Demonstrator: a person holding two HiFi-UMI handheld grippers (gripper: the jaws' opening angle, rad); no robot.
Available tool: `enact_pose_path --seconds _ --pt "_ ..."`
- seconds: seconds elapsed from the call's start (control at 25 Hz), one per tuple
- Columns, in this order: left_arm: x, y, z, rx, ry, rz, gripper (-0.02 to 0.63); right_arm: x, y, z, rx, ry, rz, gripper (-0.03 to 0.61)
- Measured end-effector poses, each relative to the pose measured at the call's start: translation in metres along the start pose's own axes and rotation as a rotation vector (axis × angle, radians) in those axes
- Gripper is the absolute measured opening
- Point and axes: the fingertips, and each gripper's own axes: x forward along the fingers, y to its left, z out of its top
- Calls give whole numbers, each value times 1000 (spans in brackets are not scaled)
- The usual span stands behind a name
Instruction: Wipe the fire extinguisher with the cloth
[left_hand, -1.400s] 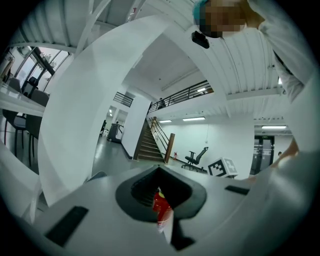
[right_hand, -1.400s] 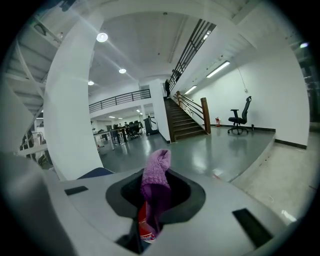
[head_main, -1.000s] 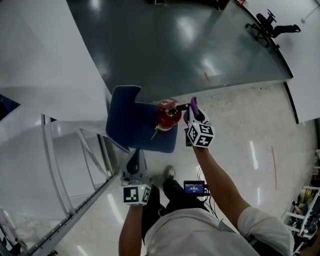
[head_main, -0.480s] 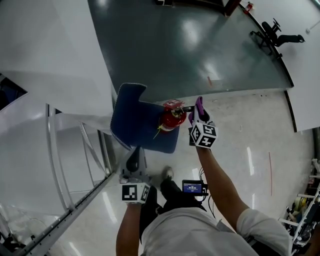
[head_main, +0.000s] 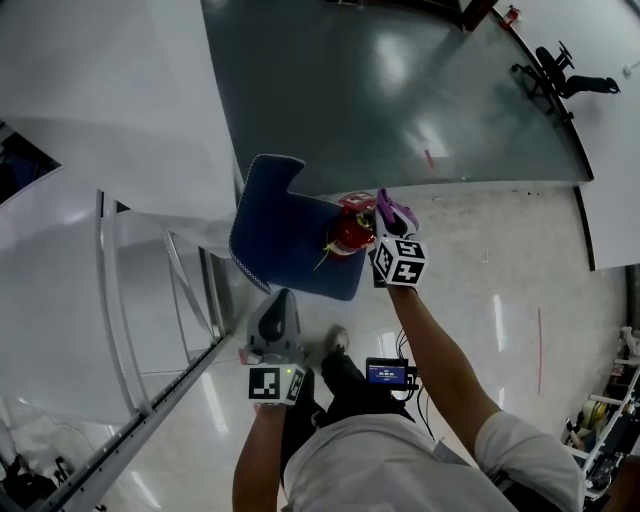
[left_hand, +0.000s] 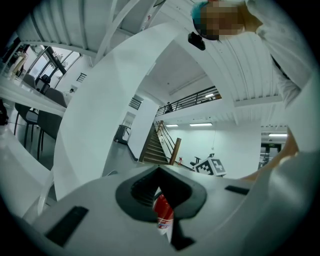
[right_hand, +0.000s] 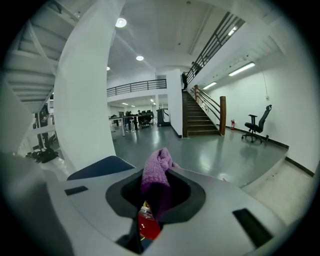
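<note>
head view: the fire extinguisher (head_main: 350, 230) is red and stands on a blue seat (head_main: 285, 238), near the seat's right edge. the seat sits on the pale glossy floor (head_main: 470, 270), close to a white curved wall. the right gripper (head_main: 383, 232) is right up against the extinguisher's right side, its fingers closed on a purple cloth (head_main: 392, 211). the cloth sticks out past the fingertips beside the extinguisher's top; can't tell whether it actually touches. the left gripper (head_main: 280, 302) is lower down, just below the seat's near edge and apart from the extinguisher, pointing toward it.

left gripper view: the fingers are drawn together with nothing held. only a thin slit is left between them, and the red extinguisher body with its white label shows through it, further off. the right gripper's marker cube (left_hand: 212, 167) shows beyond, with a staircase (left_hand: 152, 145) behind.

right gripper view: the fingers are clamped on the purple cloth, which bunches up out of the gap. the red extinguisher is just under the cloth, low between the fingers. the blue seat edge is at left. an office chair (right_hand: 256, 125) stands far off on the right.
</note>
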Motion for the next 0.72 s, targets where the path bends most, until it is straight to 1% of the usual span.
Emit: enact_pose_path --seconds 0.24,0.44,0.72 --pt "2 7 -6 -16 -12 5 5 5 16 -6 -16 -21 38 58" --pt "3 10 -14 -4 -15 19 5 4 27 -7 -26 -33 55 58" --pt "6 12 -18 -28 -19 21 5 8 41 -11 -37 -26 77 58"
